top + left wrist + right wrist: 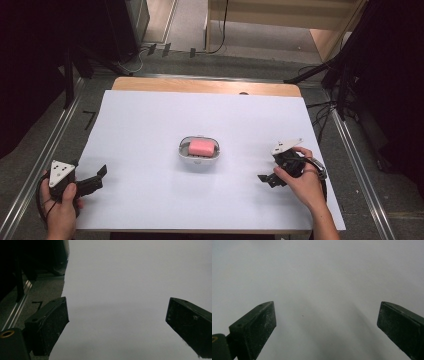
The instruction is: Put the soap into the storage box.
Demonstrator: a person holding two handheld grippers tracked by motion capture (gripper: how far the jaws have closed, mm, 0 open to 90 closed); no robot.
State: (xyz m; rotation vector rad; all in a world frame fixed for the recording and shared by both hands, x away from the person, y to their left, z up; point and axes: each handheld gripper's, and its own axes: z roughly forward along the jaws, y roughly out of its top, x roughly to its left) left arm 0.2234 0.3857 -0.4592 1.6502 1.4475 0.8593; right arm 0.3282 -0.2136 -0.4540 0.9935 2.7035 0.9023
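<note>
1. Fingers: L gripper [117, 322] released, jaws spread wide, nothing between, only white sheet [130, 277] below; same in high view [97, 176], low over sheet's near-left edge, tips aimed toward centre.
2. R gripper [325, 325] also released, jaws wide apart w/ bare sheet [317, 272] between; in high view [265, 179] near sheet's near-right part, tips pointing left.
3. Hands: left hand [62, 207] wraps L gripper body at near-left corner, grey 3-cornered plate on top; right hand [300, 182] grips R gripper, plate tilted up, cable trailing behind.
4. Pink soap bar [201, 147] lying in white oval dish [183, 150], about centre of sheet, well apart from both grippers, roughly between them and a bit farther back.
5. Sheet covers most of wooden tabletop [205, 86]; wood strip bare along far edge.
6. Beyond: grey floor [60, 130], metal rails along both sides, dark stands and cables at far corners.
</note>
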